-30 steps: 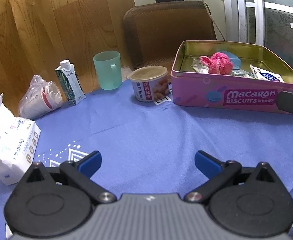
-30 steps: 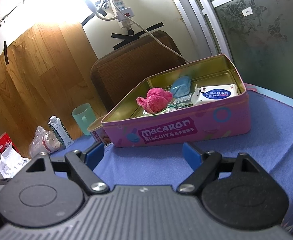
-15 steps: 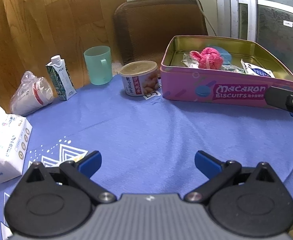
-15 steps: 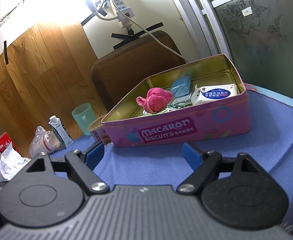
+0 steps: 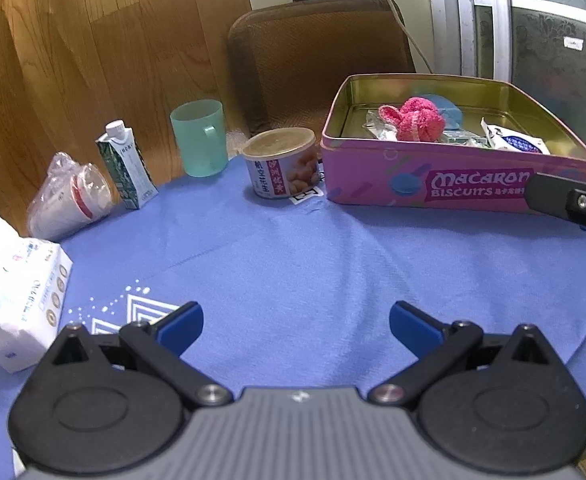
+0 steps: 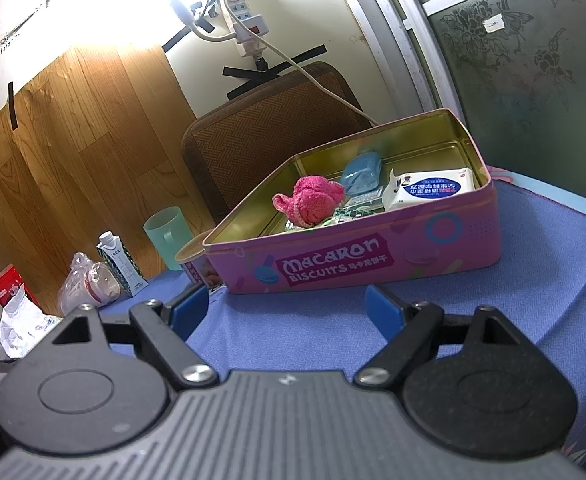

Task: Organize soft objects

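Observation:
A pink "Macaron Biscuits" tin [image 5: 433,184] [image 6: 373,256] stands open on the blue tablecloth. Inside lie a pink knitted item [image 5: 417,118] [image 6: 313,200], a blue soft item [image 6: 361,172] and a white tissue pack [image 5: 513,142] [image 6: 429,190]. My left gripper [image 5: 295,326] is open and empty above the cloth, well in front of the tin. My right gripper [image 6: 287,306] is open and empty just in front of the tin; one of its arms shows at the right edge of the left wrist view [image 5: 569,200].
A food can [image 5: 281,162], a green cup [image 5: 201,138], a small carton [image 5: 127,162], bagged paper cups [image 5: 69,196] and an open tissue pack [image 5: 17,296] stand along the cloth's far and left sides. A brown chair back [image 5: 325,56] stands behind the table.
My left gripper has drawn back and shifted, so the tin and can sit farther off and more to the right. The right gripper has barely moved.

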{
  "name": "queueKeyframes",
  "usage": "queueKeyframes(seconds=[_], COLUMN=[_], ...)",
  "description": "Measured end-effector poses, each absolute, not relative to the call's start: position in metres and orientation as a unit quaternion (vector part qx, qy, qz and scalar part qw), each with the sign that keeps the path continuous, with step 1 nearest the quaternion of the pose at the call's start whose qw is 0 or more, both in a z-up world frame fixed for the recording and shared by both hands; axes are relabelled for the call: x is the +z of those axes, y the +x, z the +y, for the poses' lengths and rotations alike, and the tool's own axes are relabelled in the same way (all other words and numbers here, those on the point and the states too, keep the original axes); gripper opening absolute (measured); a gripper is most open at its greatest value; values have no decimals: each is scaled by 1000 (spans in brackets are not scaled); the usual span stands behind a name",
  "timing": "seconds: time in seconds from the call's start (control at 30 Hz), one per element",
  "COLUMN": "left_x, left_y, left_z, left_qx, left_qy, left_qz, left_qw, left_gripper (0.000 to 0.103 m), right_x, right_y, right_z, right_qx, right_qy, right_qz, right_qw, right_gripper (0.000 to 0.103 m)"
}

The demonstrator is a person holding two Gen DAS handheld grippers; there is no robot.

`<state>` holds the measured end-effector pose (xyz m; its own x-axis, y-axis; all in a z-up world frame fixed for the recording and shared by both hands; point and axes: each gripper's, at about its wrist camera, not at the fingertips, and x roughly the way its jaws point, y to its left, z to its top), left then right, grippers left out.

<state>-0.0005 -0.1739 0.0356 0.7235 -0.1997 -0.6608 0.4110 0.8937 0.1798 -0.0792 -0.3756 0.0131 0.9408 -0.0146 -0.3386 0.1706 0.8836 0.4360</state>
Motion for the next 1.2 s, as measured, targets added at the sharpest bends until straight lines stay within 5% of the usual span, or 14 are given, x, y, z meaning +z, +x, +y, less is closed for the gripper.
queueKeyframes(seconds=[1.2], left_x=[38], left_y=[-4], left_z=[-174], left_qx=[-199], left_qy=[144], left_qz=[347], left_qw=[905], left_gripper=[103], right_x=[15], right_y=[-82], right_z=[-374], right_qx=[-47], right_qy=[231], right_qz=[160], right_qw=[958], right_gripper=[87])
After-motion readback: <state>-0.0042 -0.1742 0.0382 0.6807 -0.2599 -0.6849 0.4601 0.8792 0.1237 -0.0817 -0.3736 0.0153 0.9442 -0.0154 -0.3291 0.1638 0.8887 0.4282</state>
